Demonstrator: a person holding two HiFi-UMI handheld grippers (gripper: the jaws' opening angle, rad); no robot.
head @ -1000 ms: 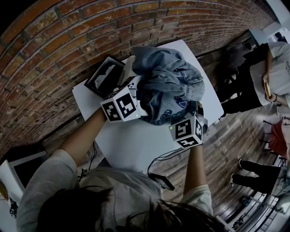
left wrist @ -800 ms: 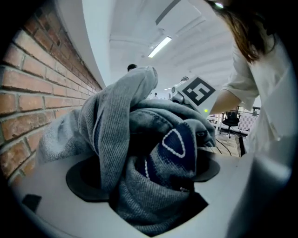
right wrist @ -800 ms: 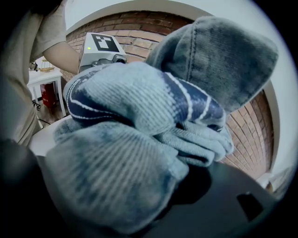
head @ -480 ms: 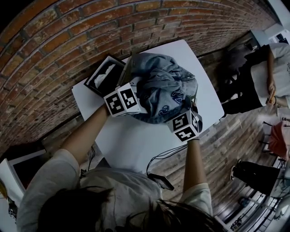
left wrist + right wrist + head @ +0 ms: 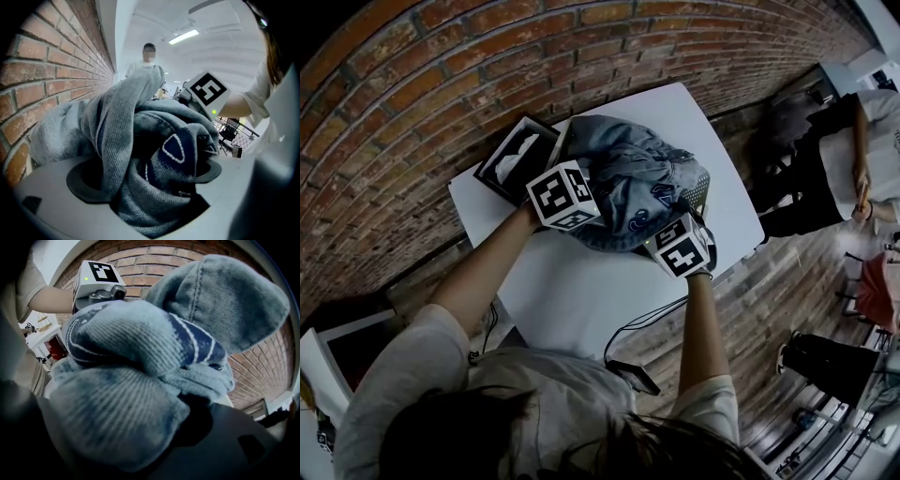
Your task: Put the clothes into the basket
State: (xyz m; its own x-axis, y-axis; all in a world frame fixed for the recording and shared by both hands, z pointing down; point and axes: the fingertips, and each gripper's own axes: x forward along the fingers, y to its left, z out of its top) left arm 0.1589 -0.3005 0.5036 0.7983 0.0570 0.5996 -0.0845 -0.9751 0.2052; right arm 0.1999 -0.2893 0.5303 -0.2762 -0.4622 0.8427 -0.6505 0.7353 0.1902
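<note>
A bundle of blue denim and knitted clothes sits in a mesh basket at the far side of the white table. My left gripper is at the bundle's left side, shut on a fold of grey-blue knit with a dark patch. From the near right, my right gripper is shut on ribbed blue cloth. In the left gripper view my left gripper has cloth filling its gap. Fabric covers the pads of my right gripper in the right gripper view.
A black open box with something white inside stands left of the basket, against the brick wall. A cable hangs off the near table edge. A person stands at the far right, another beyond the clothes.
Both grippers and the bundle have moved away from me and downward. The clothes have sunk lower, and the basket's mesh rim now shows at the right.
</note>
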